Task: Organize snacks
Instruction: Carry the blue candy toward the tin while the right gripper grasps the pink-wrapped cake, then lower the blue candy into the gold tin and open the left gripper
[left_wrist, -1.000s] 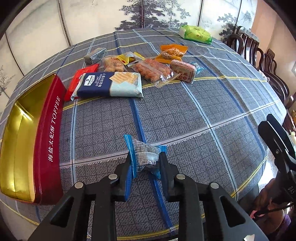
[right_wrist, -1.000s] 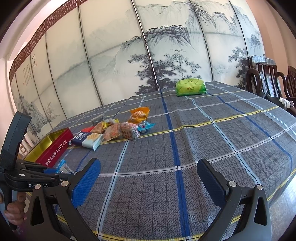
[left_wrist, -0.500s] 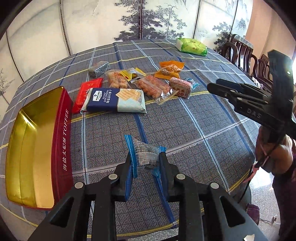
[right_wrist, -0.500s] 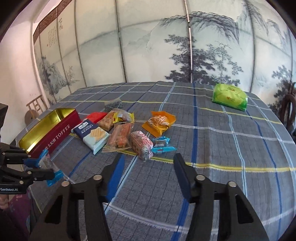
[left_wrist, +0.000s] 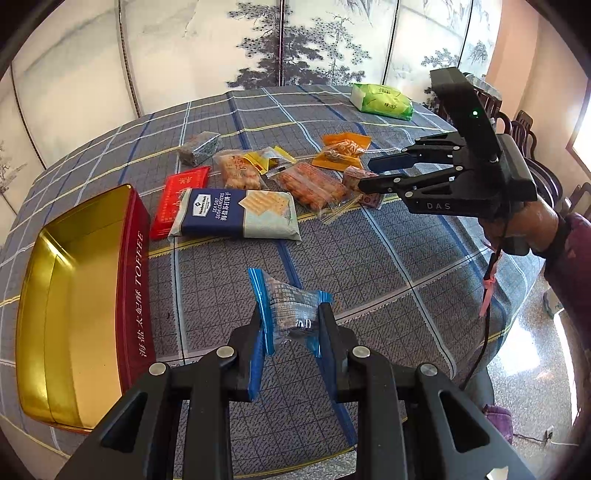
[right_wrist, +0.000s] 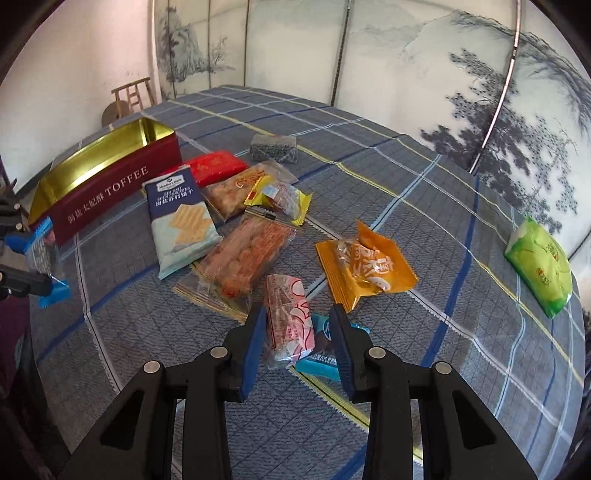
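Left gripper (left_wrist: 290, 325) pinching a crinkly blue-edged clear sachet (left_wrist: 291, 308) above the surface's near edge; right gripper (right_wrist: 297, 341) closing around a pink-printed plastic pack (right_wrist: 290, 321), pads not yet pressing. Glossy gold-lined toffee tin (left_wrist: 74, 295) at the left edge empty, crackers (left_wrist: 236, 214) and other foil wrappers mid-surface unsorted.

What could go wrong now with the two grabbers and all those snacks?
1. The right gripper is closing around the pink-wrapped snack, but a blue-wrapped candy lies right beside it, so it might get pinched too.
2. The left gripper pinches its clear blue-edged packet only at the lower part; it might slip out before reaching the toffee tin.
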